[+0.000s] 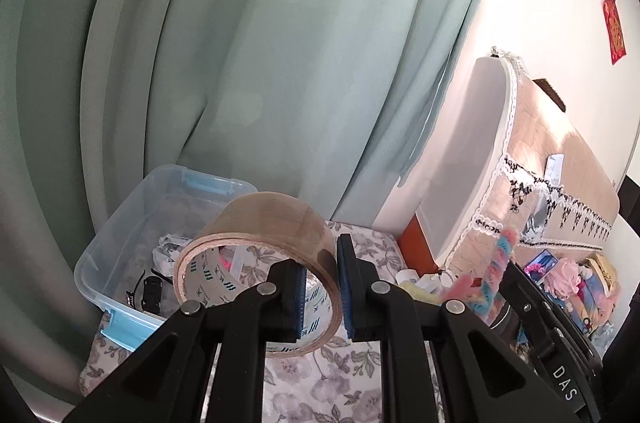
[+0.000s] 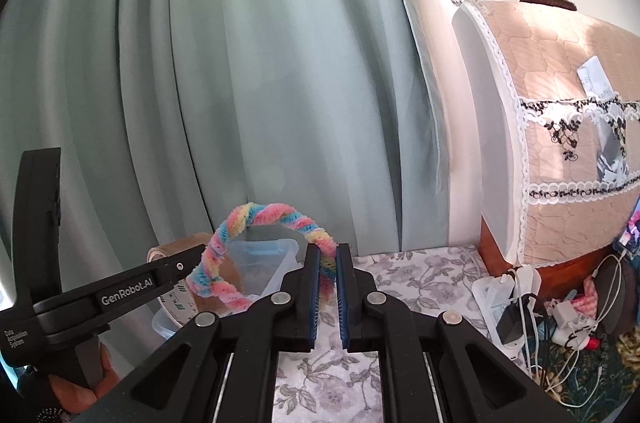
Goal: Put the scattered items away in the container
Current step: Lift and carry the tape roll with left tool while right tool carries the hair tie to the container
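My left gripper is shut on a brown tape roll, gripping its wall and holding it above the floral cloth, just right of the clear plastic bin. The bin holds a crumpled paper and a small black toy car. My right gripper is shut on a fluffy pastel twisted headband that arches up to the left. The bin sits behind the headband in the right wrist view, and the tape roll shows at left. The headband also shows in the left wrist view.
A green curtain hangs behind. A lace-covered appliance stands at right. Chargers and cables lie on the right of the floral cloth. Small white items and soft toys lie to the right.
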The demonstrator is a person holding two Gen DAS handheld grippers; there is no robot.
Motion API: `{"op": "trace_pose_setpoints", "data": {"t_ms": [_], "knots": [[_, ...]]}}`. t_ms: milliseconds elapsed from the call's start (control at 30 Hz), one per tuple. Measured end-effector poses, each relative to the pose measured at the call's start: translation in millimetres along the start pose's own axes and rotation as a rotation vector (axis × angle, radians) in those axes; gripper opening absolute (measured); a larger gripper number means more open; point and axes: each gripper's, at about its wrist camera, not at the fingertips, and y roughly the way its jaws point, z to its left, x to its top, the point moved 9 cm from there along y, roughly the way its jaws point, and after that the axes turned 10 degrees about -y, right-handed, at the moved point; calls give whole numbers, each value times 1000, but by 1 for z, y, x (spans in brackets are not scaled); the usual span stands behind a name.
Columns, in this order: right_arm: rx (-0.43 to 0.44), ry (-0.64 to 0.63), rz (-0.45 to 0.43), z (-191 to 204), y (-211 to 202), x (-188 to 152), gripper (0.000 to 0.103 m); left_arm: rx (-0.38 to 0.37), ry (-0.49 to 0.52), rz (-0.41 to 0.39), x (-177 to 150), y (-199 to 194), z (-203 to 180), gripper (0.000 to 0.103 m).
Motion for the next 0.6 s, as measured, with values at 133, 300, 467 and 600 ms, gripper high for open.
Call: {"op": "trace_pose_setpoints", "data": {"t_ms": [133,300,467,600], "knots": [[10,-22,-28,14,-7,12,9,-1,-8,-29,10,-12,9,15],[28,-60,-42,35,-10,22,9,-5,-20,-54,18,-22,21,15],[47,-99,-39,52,-3,23,9,-9,-46,-64,23,-25,39,15],[62,-122,-8,66,10,19,9,4,-85,-52,24,-19,60,15]]}}
